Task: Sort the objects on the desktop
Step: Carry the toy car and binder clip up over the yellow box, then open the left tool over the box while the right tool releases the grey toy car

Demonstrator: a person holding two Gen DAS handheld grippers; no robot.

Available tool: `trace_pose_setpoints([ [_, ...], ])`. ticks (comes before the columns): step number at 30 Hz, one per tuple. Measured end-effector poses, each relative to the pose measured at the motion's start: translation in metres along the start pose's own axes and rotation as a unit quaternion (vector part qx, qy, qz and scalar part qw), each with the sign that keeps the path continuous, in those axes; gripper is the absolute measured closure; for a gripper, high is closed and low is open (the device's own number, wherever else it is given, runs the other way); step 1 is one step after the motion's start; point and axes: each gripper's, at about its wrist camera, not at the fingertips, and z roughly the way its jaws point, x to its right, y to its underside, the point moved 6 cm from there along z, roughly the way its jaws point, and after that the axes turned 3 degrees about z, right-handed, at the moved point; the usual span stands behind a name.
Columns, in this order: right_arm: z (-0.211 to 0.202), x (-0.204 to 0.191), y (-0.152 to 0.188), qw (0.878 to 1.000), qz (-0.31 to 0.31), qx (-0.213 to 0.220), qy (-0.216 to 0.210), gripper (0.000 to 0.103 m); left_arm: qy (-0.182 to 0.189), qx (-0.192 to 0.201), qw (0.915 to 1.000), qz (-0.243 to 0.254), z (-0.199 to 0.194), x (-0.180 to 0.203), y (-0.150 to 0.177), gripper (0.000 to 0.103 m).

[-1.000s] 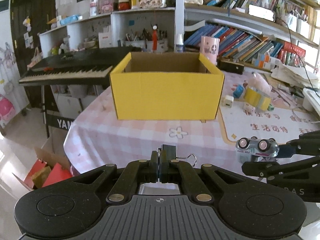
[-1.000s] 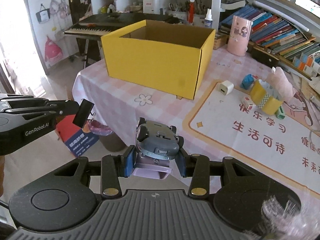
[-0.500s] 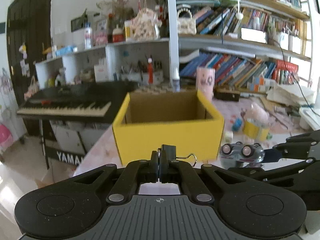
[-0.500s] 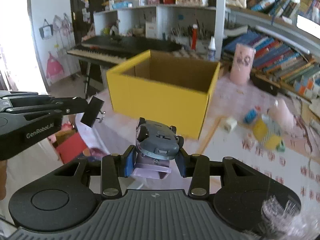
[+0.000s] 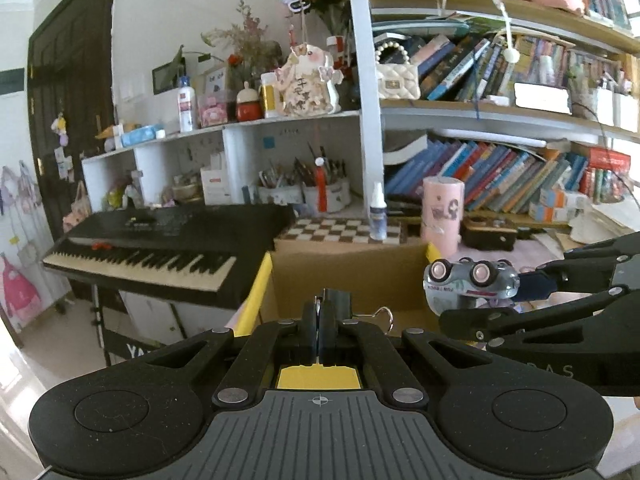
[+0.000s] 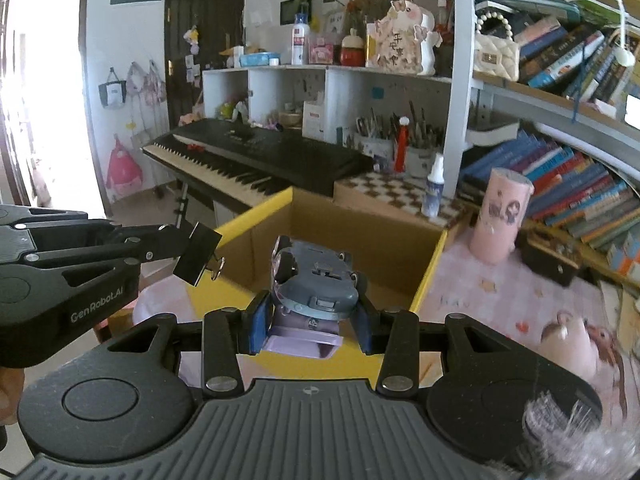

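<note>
Both grippers hang over the near rim of the yellow box (image 6: 240,220), each with its load facing the open top, which looks like the place for these 2 things. The left gripper (image 5: 320,312) is closed tight on a black binder clip (image 6: 198,254), wire handles pointing out. The right gripper (image 6: 310,320) is partly closed, its blue pads pressing a grey toy car (image 6: 316,280) held upside down, wheels up.

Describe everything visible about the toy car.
The toy car is small, blue-grey and glossy, with pale pink wheels and a lilac piece beneath it. It is tipped on its side, underside showing in the right wrist view, clamped between the right tool's blue pads, in the air at the yellow box's near edge.
</note>
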Motion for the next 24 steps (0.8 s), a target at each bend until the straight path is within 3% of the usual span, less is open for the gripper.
trace_pose_setpoints([
  [5, 0.034, 0.02, -0.017, 1.0, -0.025, -0.01, -0.013, 0.063, -0.02, -0.018, 0.9996, -0.002, 0.042, 0.001, -0.007, 0.103],
  [14, 0.096, 0.039, -0.017, 0.993, -0.096, -0.059, -0.041, 0.063, -0.045, -0.08, 0.9958, 0.004, 0.096, 0.004, 0.01, 0.103],
  [24, 0.151, 0.04, -0.008, 0.971, -0.18, -0.135, -0.078, 0.063, -0.058, -0.128, 0.99, 0.006, 0.122, 0.011, 0.032, 0.103],
])
